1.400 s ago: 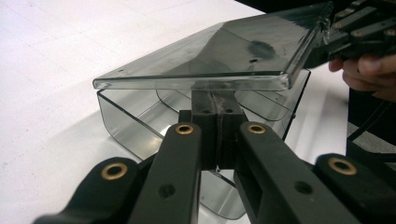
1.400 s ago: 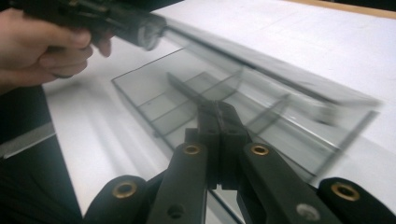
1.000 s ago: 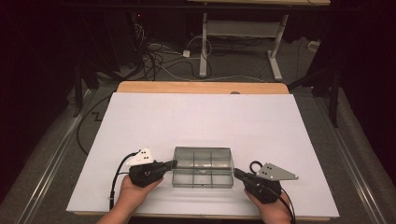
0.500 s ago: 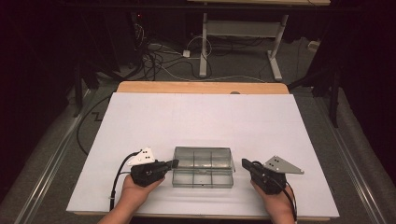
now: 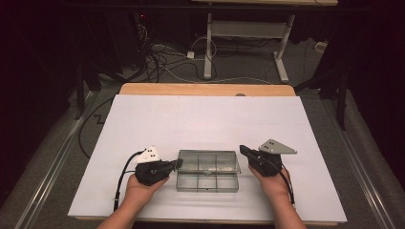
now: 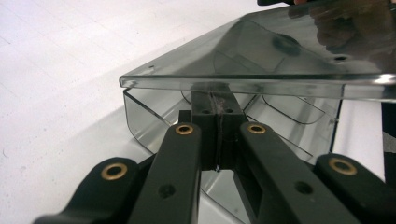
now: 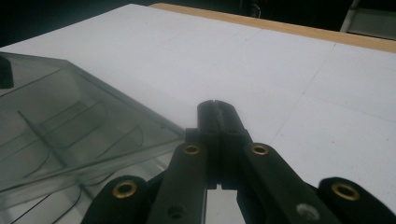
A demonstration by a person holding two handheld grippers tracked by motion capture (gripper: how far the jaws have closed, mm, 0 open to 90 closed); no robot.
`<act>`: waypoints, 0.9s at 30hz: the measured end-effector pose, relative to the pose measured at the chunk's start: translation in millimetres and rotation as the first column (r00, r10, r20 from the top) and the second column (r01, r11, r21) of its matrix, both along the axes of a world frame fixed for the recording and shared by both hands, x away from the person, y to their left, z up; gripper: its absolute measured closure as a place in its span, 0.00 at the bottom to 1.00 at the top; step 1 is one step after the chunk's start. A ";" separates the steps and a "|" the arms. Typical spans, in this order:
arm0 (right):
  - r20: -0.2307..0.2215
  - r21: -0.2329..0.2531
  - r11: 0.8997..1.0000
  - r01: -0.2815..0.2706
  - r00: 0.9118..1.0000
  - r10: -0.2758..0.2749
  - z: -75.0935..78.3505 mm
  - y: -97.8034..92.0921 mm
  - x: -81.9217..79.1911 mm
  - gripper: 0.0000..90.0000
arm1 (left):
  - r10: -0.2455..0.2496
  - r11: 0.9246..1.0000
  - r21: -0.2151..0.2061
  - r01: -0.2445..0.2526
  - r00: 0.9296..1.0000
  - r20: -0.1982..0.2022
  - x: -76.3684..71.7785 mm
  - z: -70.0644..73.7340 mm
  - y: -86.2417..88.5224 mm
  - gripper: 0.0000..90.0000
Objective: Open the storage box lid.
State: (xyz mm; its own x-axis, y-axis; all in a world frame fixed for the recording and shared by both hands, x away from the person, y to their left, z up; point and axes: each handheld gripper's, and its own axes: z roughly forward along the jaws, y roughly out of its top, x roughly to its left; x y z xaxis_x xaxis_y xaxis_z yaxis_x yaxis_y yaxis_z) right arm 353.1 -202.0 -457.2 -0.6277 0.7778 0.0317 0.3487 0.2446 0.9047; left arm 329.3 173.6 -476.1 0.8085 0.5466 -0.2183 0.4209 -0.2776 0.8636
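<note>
A clear grey plastic compartment box (image 5: 207,179) lies near the table's front edge, its lid (image 5: 208,161) partly raised. My left gripper (image 5: 175,164) is at the box's left end. In the left gripper view this gripper (image 6: 217,102) is shut, its tips tucked under the lid's (image 6: 261,51) edge and over the box's wall (image 6: 142,119). My right gripper (image 5: 242,150) is shut beside the lid's far right corner. In the right gripper view its tips (image 7: 217,105) stand just right of the lid (image 7: 70,121), with nothing between them.
The white table top (image 5: 205,119) stretches bare behind the box, with a wooden edge (image 5: 205,89) at the far side. Cables (image 5: 119,186) trail from each gripper toward the person. Desk legs (image 5: 208,43) and floor cables lie beyond the table.
My right gripper has moved away from the person, from the box's right front up to its far right corner. The left gripper has stayed at the box's left end.
</note>
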 end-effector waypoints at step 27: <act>-0.002 0.031 1.000 0.000 1.000 0.001 12.8 14.8 28.2 1.00 | 0.016 1.000 -0.013 -0.016 0.999 0.037 22.1 14.3 -11.2 0.97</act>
State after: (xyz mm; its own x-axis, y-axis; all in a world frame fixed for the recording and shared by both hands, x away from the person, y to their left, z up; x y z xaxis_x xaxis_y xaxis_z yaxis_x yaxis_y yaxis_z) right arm 381.3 -187.2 -444.4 -0.6279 0.7762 0.0569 0.3507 0.2169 0.9110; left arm 351.3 162.5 -461.8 0.8075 0.5568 -0.1950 0.3925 -0.2602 0.8822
